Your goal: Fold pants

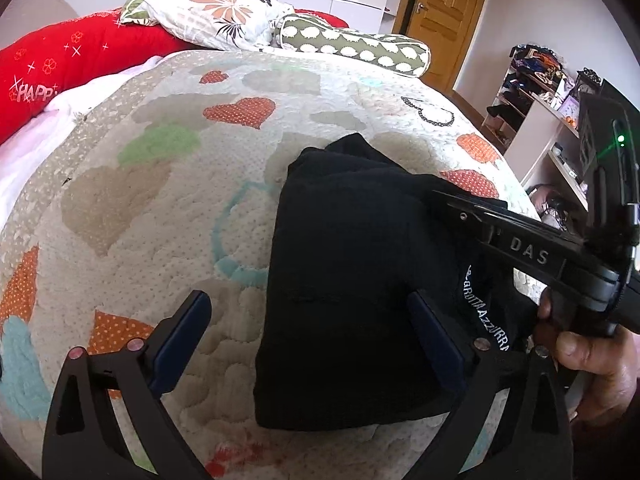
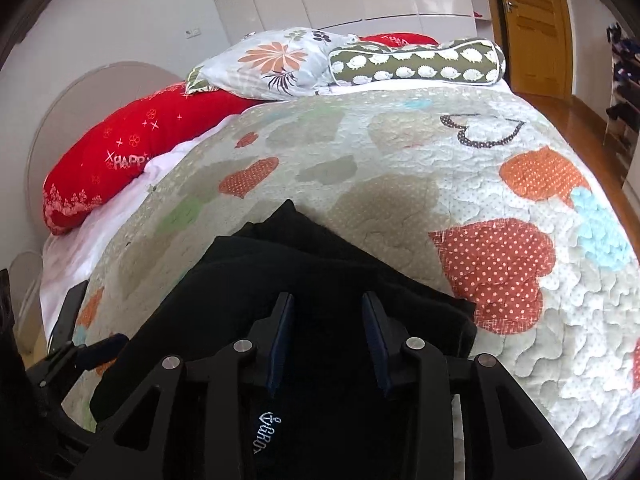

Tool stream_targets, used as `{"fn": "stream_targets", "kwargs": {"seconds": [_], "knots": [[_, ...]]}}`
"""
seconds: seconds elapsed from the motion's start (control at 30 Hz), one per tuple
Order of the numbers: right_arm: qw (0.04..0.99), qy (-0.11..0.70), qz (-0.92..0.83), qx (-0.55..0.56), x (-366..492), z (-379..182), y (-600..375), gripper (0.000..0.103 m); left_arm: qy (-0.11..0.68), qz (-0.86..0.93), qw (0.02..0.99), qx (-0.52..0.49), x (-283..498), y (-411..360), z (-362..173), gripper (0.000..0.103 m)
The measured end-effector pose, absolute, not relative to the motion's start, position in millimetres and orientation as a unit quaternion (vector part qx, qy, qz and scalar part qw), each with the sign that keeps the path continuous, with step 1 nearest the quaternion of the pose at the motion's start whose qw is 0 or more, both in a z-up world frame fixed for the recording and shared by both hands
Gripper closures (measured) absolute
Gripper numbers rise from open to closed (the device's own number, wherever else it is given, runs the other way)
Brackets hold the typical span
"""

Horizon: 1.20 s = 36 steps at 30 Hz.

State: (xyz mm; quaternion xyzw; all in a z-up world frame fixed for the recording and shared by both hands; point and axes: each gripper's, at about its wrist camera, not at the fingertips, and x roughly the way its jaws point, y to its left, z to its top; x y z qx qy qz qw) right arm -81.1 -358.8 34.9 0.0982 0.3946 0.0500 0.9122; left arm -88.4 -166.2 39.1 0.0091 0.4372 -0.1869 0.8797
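The black pants lie folded into a compact stack on the heart-patterned quilt, with white lettering on the waistband facing me. My left gripper is open; its left finger hangs over the quilt and its right finger over the pants' near right part. My right gripper reaches in from the right over the stack. In the right wrist view the right gripper is partly open, low over the pants, with cloth under and between the fingers but no visible pinch.
The quilt covers a bed. A red pillow, a floral pillow and a green bolster lie at its head. Shelves with clutter stand to the right, a wooden door beyond.
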Motion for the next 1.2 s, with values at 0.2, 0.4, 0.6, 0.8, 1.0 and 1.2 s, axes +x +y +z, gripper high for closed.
{"fn": "stream_targets", "kwargs": {"seconds": [0.2,0.4,0.6,0.8,1.0,1.2], "knots": [[0.915,0.393,0.062,0.065,-117.3,60.5,-354.4,0.045,0.417,-0.178,0.891,0.013,-98.5,-152.0,56.1,0.004],[0.904,0.424,0.044,0.032,-144.1,30.7,-349.5,0.041,0.438,-0.181,0.880,0.009,-92.5,-156.4,38.0,0.004],[0.904,0.421,0.049,0.064,-153.9,39.4,-358.5,0.042,0.430,-0.179,0.884,0.026,-99.8,-162.2,45.3,0.004],[0.908,0.403,0.039,0.106,-159.1,55.0,-373.0,0.032,0.425,-0.181,0.887,0.026,-102.5,-160.9,52.1,0.004],[0.903,0.413,0.036,0.109,-157.5,50.5,-373.7,0.030,0.424,-0.181,0.887,0.017,-100.7,-158.1,54.7,0.004],[0.901,0.419,0.034,0.106,-155.8,48.4,-370.5,0.025,0.430,-0.181,0.885,0.017,-97.5,-158.9,53.0,0.004]]}}
